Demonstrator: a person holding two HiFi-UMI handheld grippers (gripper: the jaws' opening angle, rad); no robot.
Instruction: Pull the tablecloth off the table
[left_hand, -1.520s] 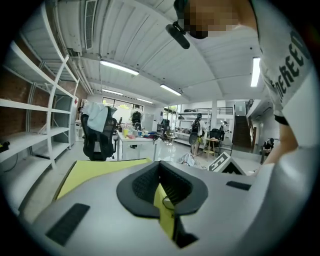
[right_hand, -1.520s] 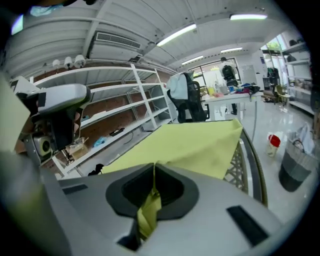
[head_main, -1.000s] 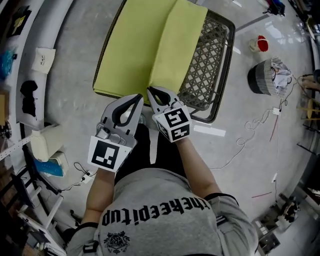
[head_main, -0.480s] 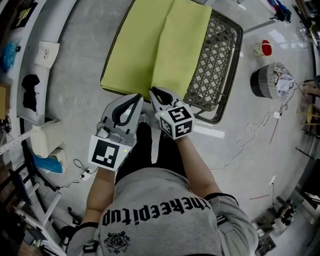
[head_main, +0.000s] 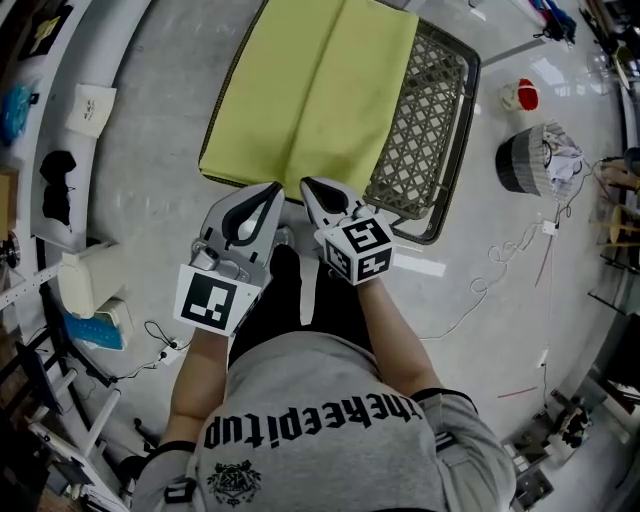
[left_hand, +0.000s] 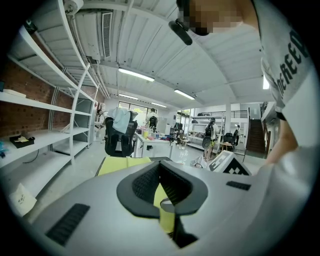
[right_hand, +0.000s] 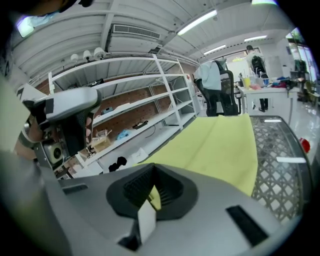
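A yellow-green tablecloth (head_main: 300, 90) lies on a dark metal mesh table (head_main: 425, 130), covering its left part and leaving mesh bare at the right. My left gripper (head_main: 275, 188) and right gripper (head_main: 306, 184) meet side by side at the cloth's near edge, each shut on it. In the left gripper view a strip of yellow cloth (left_hand: 163, 199) shows pinched between the closed jaws of the left gripper (left_hand: 160, 164). The right gripper view shows the right gripper (right_hand: 152, 169) closed on a yellow sliver, with the cloth (right_hand: 220, 140) stretching ahead beside the bare mesh (right_hand: 280, 165).
A grey basket of rags (head_main: 535, 155) and a red-and-white object (head_main: 520, 90) sit on the floor to the right, with a loose cable (head_main: 480, 290) nearby. White shelving (head_main: 60, 150) runs along the left. A draped office chair (left_hand: 120, 135) stands beyond the table.
The left gripper has edged a little toward the cloth's edge. Both grippers stay shut on the near edge. The cloth's fold looks slightly flatter.
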